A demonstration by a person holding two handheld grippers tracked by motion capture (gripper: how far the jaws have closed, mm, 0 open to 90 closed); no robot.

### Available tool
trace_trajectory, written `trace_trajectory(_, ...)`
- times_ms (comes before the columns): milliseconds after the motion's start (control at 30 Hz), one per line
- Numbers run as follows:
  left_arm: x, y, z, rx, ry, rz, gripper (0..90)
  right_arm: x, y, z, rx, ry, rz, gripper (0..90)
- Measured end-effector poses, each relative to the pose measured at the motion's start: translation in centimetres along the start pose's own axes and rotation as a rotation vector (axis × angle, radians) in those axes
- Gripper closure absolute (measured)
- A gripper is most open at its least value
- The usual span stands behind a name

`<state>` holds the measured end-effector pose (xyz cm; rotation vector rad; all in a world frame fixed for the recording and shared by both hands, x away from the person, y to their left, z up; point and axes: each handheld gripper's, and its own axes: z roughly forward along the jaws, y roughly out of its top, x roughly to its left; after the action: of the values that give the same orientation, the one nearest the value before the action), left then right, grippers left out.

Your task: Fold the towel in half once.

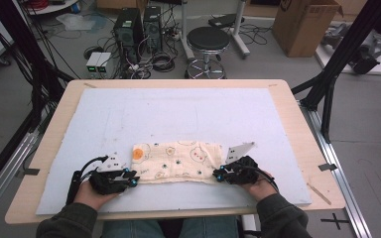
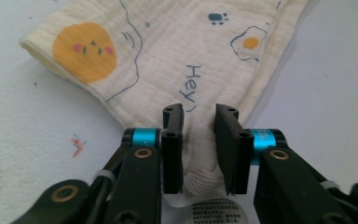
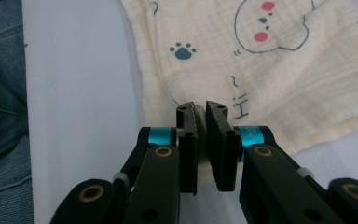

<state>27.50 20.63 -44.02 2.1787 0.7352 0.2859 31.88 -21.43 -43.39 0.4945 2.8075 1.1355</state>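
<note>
A cream cloth (image 1: 178,159) printed with cartoon faces, an orange one at its left end, lies folded into a long strip on the pale blue mat (image 1: 178,114). My left gripper (image 1: 135,179) sits at the strip's near left corner. In the left gripper view, the left gripper (image 2: 199,112) is open, its jaws a finger's width apart over the cloth (image 2: 168,51) corner. My right gripper (image 1: 217,174) is at the near right corner. In the right gripper view, the right gripper (image 3: 201,107) is shut on a pinch of the cloth (image 3: 261,70) edge.
The mat covers most of a wooden table (image 1: 302,144), and a thin wooden stick (image 1: 320,193) lies on the bare wood at the near right. Beyond the table stand a black stool (image 1: 207,42), computer towers (image 1: 129,29) and a cardboard box (image 1: 302,25). Black frame posts flank both sides.
</note>
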Motion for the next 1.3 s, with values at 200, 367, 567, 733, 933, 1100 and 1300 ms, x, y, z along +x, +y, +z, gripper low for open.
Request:
trace_trajectory(200,0.1,0.0,0.0,-0.002,0.011,0.004,78.4,0.0,0.3,-0.6,-0.026,0.014,0.018,85.7)
trace_trajectory(367,0.1,0.0,0.0,-0.004,0.01,0.0,79.0,0.1,0.5,-1.4,-0.058,0.014,0.019,85.8)
trace_trajectory(567,0.2,-0.1,0.0,-0.007,0.003,-0.01,78.6,0.6,0.8,-2.0,-0.089,0.023,0.018,85.9)
trace_trajectory(733,0.3,-0.1,-0.1,-0.006,-0.023,-0.014,73.4,0.8,0.5,-2.1,-0.082,0.038,0.02,85.8)
trace_trajectory(933,0.3,-0.1,-0.1,-0.005,-0.021,-0.014,71.8,0.8,-0.2,-1.6,-0.051,0.037,0.028,85.8)
trace_trajectory(1100,0.2,-0.1,-0.2,-0.013,-0.008,-0.011,78.3,0.6,-0.9,-0.9,-0.016,0.046,0.043,85.7)
trace_trajectory(1300,0.1,-0.2,-0.6,-0.019,-0.008,0.004,83.3,0.4,-1.0,-0.7,-0.019,0.048,0.048,85.1)
